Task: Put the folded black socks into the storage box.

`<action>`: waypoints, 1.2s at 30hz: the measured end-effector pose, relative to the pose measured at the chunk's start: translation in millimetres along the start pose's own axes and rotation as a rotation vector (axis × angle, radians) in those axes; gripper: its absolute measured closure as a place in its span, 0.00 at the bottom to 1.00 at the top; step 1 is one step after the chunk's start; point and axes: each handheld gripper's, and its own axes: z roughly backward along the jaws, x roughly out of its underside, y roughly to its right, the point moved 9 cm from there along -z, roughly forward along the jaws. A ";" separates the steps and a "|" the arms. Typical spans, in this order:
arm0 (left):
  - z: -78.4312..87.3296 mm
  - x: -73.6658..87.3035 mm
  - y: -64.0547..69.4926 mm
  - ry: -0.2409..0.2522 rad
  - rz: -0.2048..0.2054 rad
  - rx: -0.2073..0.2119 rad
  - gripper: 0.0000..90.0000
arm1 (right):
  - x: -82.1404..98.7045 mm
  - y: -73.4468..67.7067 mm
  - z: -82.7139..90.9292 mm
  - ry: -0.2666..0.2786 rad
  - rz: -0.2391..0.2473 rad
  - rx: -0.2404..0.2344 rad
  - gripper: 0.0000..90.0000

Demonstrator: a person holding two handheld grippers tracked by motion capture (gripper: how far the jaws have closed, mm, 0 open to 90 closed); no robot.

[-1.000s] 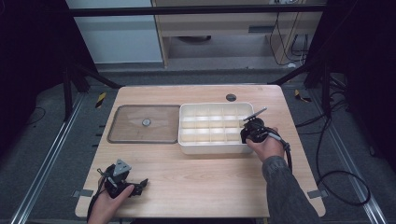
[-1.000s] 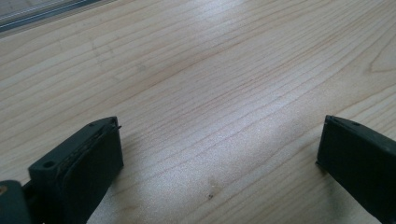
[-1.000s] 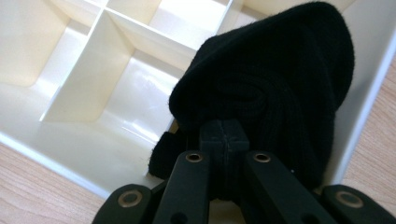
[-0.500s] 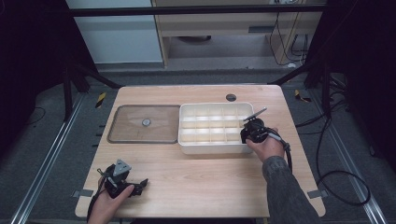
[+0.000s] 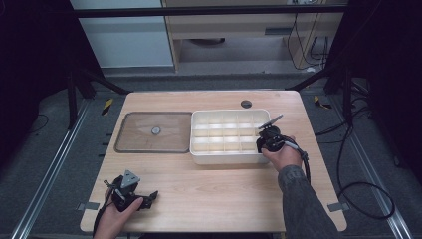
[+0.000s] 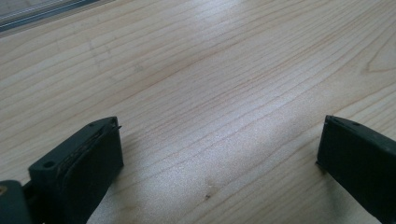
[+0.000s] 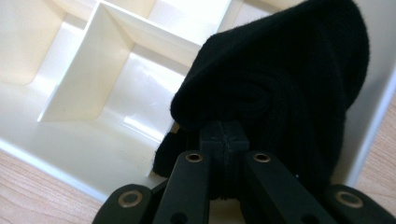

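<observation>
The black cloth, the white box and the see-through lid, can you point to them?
black cloth [image 7: 280, 88], right gripper view, on its bunched middle.
white box [image 5: 199, 155], high view, on its front wall.
see-through lid [image 5: 134, 137], high view, on its flat left part.

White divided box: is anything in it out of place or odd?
Nothing stands out. The white divided plastic box sits square on the wooden table; the right gripper holds a black folded cloth over its corner compartment.

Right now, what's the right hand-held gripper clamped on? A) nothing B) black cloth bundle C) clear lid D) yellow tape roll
B: in the right gripper view the right hand-held gripper has its jaws shut on a black cloth bundle, held over a corner cell of the white divided tray.
</observation>
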 end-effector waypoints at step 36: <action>-0.4 -0.4 1.5 0.003 -0.001 0.004 0.00 | 1.6 -4.9 -1.7 -0.038 -0.014 -0.006 1.00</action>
